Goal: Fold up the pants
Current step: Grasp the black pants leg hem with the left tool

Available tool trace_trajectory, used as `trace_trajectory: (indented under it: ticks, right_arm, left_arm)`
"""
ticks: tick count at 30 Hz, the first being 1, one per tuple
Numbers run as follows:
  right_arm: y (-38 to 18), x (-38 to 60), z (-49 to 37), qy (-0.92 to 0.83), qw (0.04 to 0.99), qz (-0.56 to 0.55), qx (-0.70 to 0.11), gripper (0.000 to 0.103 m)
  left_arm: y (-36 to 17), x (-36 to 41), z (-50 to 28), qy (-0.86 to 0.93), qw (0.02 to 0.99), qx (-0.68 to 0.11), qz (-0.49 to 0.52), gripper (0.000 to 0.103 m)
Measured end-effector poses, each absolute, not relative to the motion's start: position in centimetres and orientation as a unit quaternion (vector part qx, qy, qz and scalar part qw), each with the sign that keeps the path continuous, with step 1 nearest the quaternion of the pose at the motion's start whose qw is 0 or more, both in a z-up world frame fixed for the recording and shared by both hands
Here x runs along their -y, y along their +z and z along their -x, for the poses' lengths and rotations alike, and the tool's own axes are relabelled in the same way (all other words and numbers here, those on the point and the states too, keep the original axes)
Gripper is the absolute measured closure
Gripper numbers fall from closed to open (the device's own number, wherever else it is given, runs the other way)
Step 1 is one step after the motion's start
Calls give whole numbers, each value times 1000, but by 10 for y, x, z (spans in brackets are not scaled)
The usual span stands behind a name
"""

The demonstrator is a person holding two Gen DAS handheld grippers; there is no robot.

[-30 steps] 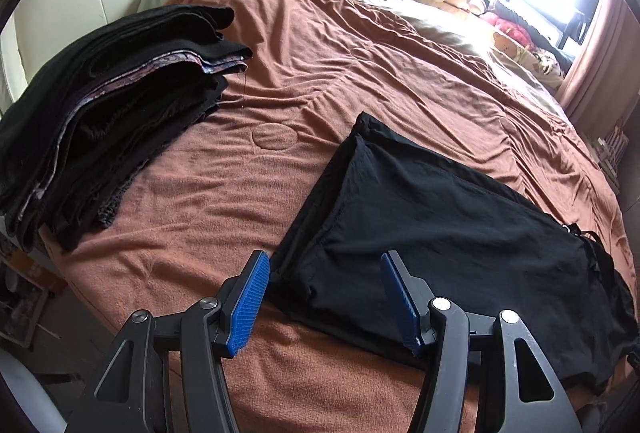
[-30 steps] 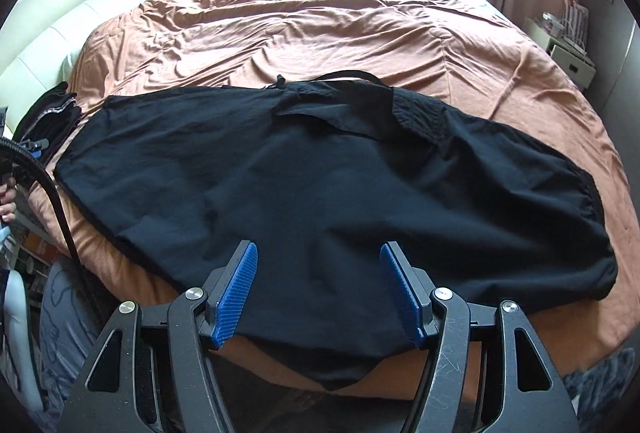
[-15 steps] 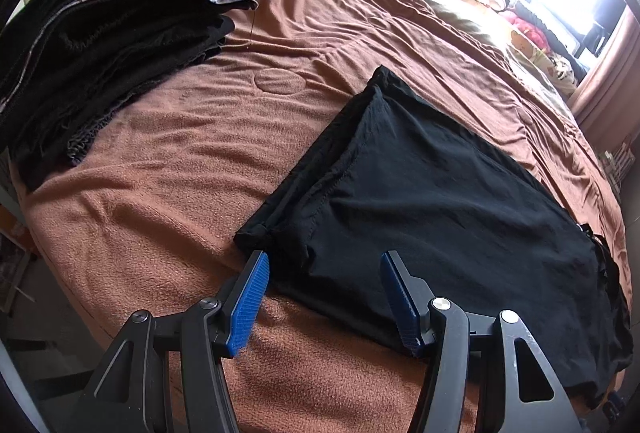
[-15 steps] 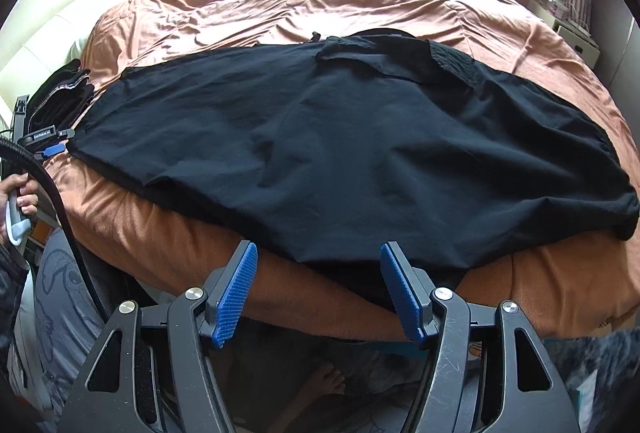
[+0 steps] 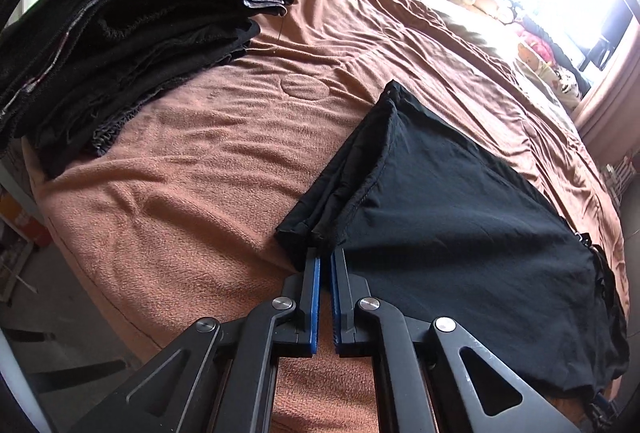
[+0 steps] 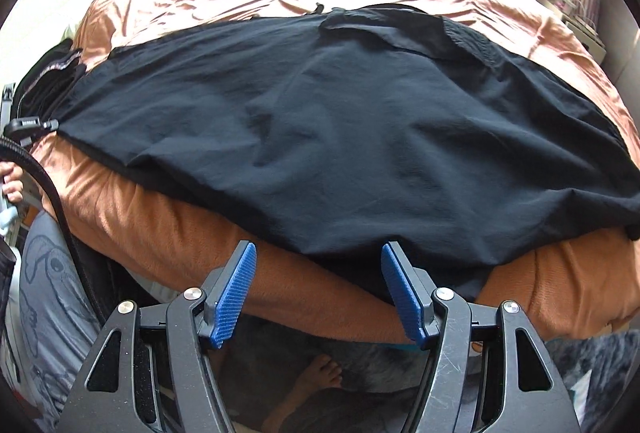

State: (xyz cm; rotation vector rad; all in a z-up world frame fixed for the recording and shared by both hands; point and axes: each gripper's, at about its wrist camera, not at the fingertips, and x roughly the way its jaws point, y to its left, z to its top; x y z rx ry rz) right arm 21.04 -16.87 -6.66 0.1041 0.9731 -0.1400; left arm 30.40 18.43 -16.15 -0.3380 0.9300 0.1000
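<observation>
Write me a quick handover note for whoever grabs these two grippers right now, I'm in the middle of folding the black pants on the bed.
Left gripper: jaws nearly shut at the near corner of the black pants' leg hems; whether cloth is pinched cannot be told.
Right gripper: open, empty, just short of the pants' near edge, which droops over the bedside.
Pants lie spread lengthwise on the brown blanket, legs apparently laid one over the other, waistband end to the right.
Stack of folded dark clothes sits beyond the hem end, near the headboard.
Left to do: right gripper takes the near edge, fold the pants across their length, then probably add them to the stack.
</observation>
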Motion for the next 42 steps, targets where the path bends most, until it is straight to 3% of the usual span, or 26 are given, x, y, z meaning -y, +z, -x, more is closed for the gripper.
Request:
trace_trajectory:
  ticks: [4, 6, 8, 9, 18, 34, 40, 42]
  right_arm:
    - [-73, 169, -219, -76, 874, -57, -477, 38]
    - [-68, 169, -215, -66, 878, -71, -469, 38]
    - [-62, 170, -209, -64, 883, -75, -458, 38]
    - [-60, 170, -205, -65, 886, -78, -453, 38]
    - [-47, 181, -180, -80, 896, -122, -420, 38]
    - [-46, 191, -191, -78, 889, -155, -423, 38]
    - [-42, 191, -197, -72, 895, -156, -412, 38]
    - [-42, 191, -200, -78, 895, -155, -411, 38]
  left_arm:
    - [-168, -190, -307, 59, 871, -457, 173, 89]
    - [-171, -199, -303, 59, 863, -458, 204, 61]
    - [-172, -208, -296, 56, 861, -447, 236, 45]
    - [-173, -212, -294, 49, 857, -445, 254, 44]
    - [-185, -215, -309, 10, 843, -445, 303, 44]
    - [-187, -196, -318, -44, 868, -421, 259, 46]
    - [-189, -184, -318, -6, 886, -418, 202, 60]
    - [-192, -184, -322, 6, 887, -417, 198, 69]
